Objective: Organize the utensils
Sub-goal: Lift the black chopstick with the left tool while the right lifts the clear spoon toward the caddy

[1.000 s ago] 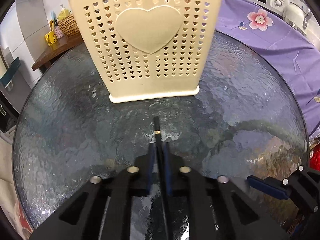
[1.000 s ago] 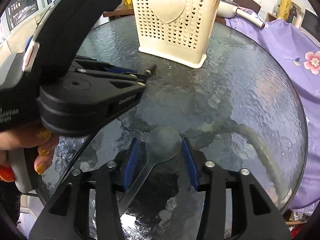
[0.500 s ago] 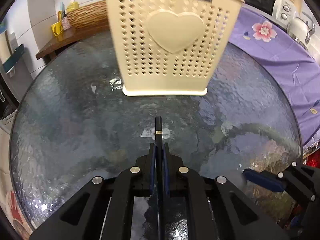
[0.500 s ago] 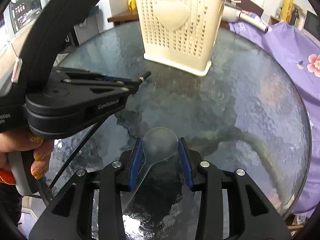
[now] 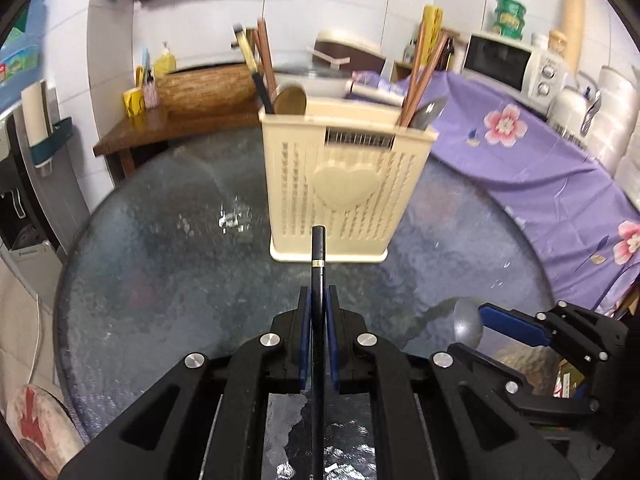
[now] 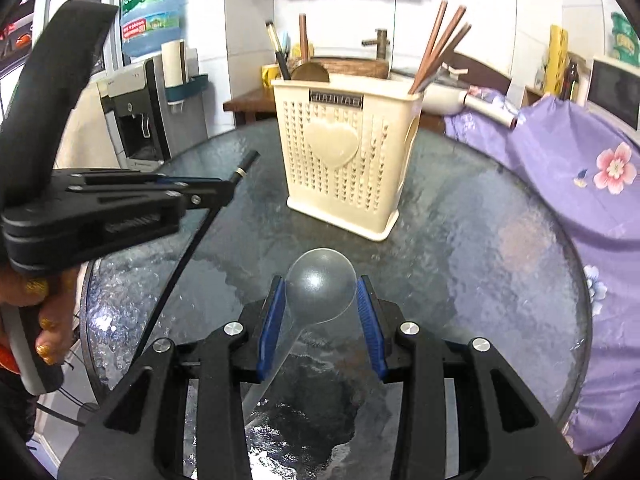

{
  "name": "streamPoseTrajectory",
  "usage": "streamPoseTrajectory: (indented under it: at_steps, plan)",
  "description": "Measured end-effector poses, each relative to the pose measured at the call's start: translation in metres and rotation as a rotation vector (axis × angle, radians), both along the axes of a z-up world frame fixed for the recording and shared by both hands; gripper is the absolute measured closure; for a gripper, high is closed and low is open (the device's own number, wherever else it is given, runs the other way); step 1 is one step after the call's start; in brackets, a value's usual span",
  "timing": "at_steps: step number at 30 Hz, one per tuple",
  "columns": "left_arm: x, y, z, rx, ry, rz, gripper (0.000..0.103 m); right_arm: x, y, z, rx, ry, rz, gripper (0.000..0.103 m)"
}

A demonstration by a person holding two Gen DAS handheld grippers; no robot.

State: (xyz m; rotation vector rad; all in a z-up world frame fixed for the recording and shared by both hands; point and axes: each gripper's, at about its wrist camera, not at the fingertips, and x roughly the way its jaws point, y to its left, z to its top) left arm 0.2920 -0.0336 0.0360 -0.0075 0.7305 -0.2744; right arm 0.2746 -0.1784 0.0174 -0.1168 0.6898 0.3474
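Your left gripper (image 5: 319, 300) is clamped tight on a black chopstick (image 5: 318, 256): thin, with a gold band near the tip, the tip poking out past the blue pads (image 5: 305, 320) and the rest trailing back under the gripper. Your right gripper (image 6: 320, 300) is part-closed on a clear plastic spoon (image 6: 321, 286); the pads touch both sides of the round bowl and the handle runs back and down between the fingers. Both utensils are held up off the glass table (image 6: 480, 240).

The basket (image 6: 344, 152) is cream plastic with heart-shaped holes, a raised heart on its front and a label at the rim. It stands upright on the far side of the table. Inside: a black chopstick and a wooden spoon at the left end, brown chopsticks (image 6: 440, 44) leaning at the right end, and a metal spoon (image 5: 428, 112) beside them.

Both grippers point down-forward at the basket, side by side, well short of it. Your left hand (image 6: 36, 320) wraps the left gripper's handle.
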Motion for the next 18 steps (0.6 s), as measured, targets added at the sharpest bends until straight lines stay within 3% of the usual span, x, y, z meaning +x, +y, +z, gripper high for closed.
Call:
streamPoseTrajectory:
  at_steps: [9, 10, 11, 14, 18]
  plan:
    - [-0.033, 0.011, 0.040, -0.082, -0.113, -0.020, 0.096, -0.023, -0.003, 0.027, 0.001, -0.101, 0.031, 0.066]
    - [-0.034, 0.014, 0.046, -0.110, -0.112, -0.031, 0.096, -0.026, -0.002, 0.030, 0.003, -0.109, 0.038, 0.084]
    - [-0.036, 0.015, 0.048, -0.122, -0.114, -0.036, 0.096, -0.027, -0.002, 0.031, 0.002, -0.114, 0.047, 0.095]
    - [-0.042, 0.014, 0.056, -0.097, -0.162, -0.030, 0.096, -0.028, 0.000, 0.036, -0.012, -0.120, 0.053, 0.095]
    - [-0.043, 0.014, 0.057, -0.093, -0.158, -0.035, 0.096, -0.022, 0.001, 0.030, -0.024, -0.090, 0.054, 0.095]
